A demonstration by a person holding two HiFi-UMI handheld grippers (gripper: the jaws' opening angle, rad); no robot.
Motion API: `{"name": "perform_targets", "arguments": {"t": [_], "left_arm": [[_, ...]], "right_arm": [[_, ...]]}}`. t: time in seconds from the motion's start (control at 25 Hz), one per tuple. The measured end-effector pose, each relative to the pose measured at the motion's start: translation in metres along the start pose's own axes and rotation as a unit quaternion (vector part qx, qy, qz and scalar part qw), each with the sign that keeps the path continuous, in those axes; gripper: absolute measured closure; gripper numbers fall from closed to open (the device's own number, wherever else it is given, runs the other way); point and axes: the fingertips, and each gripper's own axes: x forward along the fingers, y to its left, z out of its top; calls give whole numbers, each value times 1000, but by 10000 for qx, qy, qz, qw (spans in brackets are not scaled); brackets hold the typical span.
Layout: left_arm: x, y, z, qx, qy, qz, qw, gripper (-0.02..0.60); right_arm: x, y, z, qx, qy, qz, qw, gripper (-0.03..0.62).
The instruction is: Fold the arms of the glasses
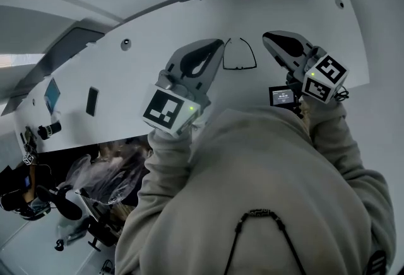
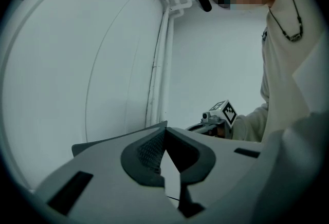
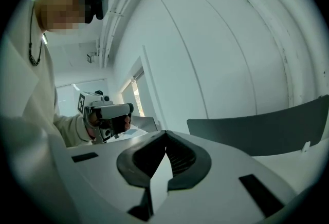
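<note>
On our right tool the jaws meet at the tips, nothing between them. Our left tool hangs beyond, leftward.

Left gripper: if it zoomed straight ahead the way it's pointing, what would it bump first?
Probably nothing nearby. The left gripper, jaws shut, aims just past the glasses on the white table. Its own view shows only the far wall ahead, though depth is unclear.

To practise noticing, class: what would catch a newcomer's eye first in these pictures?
The left gripper and right gripper, both shut and empty, each bearing a bold square marker, hover over the white table. Between their tips lie thin black glasses, arms apparently unfolded.
</note>
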Motion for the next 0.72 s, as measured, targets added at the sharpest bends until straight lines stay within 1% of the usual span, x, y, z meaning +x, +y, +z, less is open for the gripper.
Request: {"name": "perform_targets", "arguments": {"t": [0.08, 0.2, 0.28, 0.4, 0.48, 0.64, 0.72], "left_arm": [[-3, 1, 0, -22, -72, 58, 10000, 577], [-10, 5, -5, -139, -336, 215, 9991, 577], [-13, 5, -13, -225, -342, 237, 9989, 577], [-12, 3, -15, -247, -298, 181, 9991, 577], [-13, 3, -15, -216, -286, 169, 9992, 577], [-12, 2, -18, -115, -149, 187, 9996, 577], [-12, 1, -17, -102, -137, 167, 9997, 577]], "right_arm": [[0, 0, -2, 13, 14, 7, 10000, 574], [2, 3, 5, 134, -160, 81, 9997, 575], [4, 6, 8, 142, -189, 121, 9996, 575], [8, 11, 7, -18, -48, 170, 9998, 574], [11, 11, 3, -14, 41, 196, 9998, 574], [16, 7, -20, -95, 537, 250, 9982, 575], [17, 8, -22, -124, 604, 306, 9976, 576]]}}
